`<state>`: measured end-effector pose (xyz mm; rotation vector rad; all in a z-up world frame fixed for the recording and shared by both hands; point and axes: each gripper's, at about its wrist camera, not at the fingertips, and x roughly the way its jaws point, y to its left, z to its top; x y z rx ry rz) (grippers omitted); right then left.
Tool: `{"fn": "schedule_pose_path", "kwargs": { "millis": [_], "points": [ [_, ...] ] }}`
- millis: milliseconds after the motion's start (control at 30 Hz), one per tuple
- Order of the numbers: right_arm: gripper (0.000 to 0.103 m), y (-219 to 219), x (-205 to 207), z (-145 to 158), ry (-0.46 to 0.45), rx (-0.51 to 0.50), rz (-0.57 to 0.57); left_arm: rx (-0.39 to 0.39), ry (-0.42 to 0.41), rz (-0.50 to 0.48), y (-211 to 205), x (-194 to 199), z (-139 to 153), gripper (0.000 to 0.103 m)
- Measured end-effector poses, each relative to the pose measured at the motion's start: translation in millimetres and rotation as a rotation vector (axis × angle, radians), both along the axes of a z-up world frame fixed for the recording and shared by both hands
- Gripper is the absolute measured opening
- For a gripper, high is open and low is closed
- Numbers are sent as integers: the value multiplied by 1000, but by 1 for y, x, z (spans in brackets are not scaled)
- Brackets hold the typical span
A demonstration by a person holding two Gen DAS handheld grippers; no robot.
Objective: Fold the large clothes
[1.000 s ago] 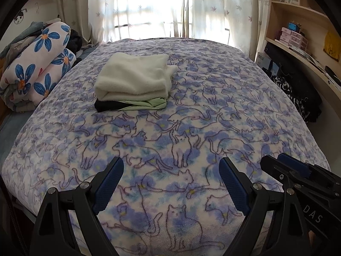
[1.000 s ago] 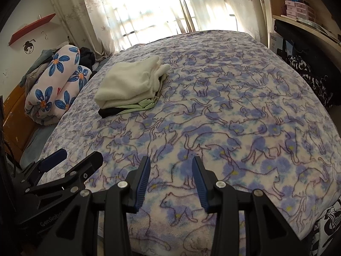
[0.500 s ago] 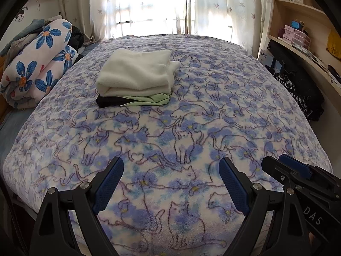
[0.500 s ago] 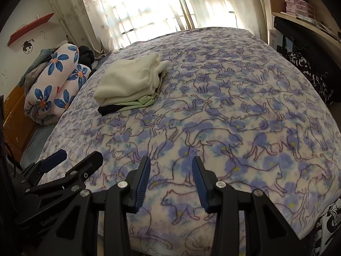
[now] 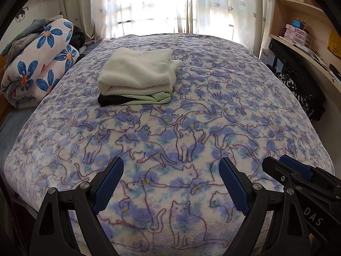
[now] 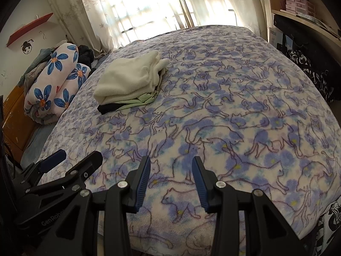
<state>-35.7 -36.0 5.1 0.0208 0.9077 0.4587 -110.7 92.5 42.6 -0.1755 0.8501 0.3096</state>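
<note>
A stack of folded clothes (image 5: 136, 81) sits on the far left part of the bed (image 5: 234, 111). On top lies a thick, fluffy cream piece (image 5: 138, 72), folded into a soft-edged rectangle; under it a thin pale green layer (image 5: 155, 98) and a black one (image 5: 110, 101) peek out at the near edge. The bed is covered with a fleecy blanket (image 6: 234, 128) printed with outlined cats over blue and lilac blotches, lying smooth and rounded at the corners.

The left gripper (image 5: 170, 183) hovers over the near edge of the bed, well apart from the stack, its fingers (image 5: 108, 185) spread wide, holding nothing; the pads are blue and ribbed on black frames. The right gripper (image 6: 170, 179) hangs just beside it, its fingers (image 6: 142, 181) at a narrower gap, also empty.

To the left of the bed lies a rolled quilt (image 5: 40, 64) with big blue flowers. Sheer leaf-print curtains (image 5: 213, 6) hang behind, and curved wooden shelves (image 5: 298, 4) stand at the right.
</note>
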Motion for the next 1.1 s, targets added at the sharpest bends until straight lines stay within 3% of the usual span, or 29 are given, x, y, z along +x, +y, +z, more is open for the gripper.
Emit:
{"fn": "schedule_pose_path", "kwargs": {
  "millis": [1100],
  "points": [
    [41,5,-12,-11,10,4,10,29,16,23,4,-3,-3,90]
  ]
}}
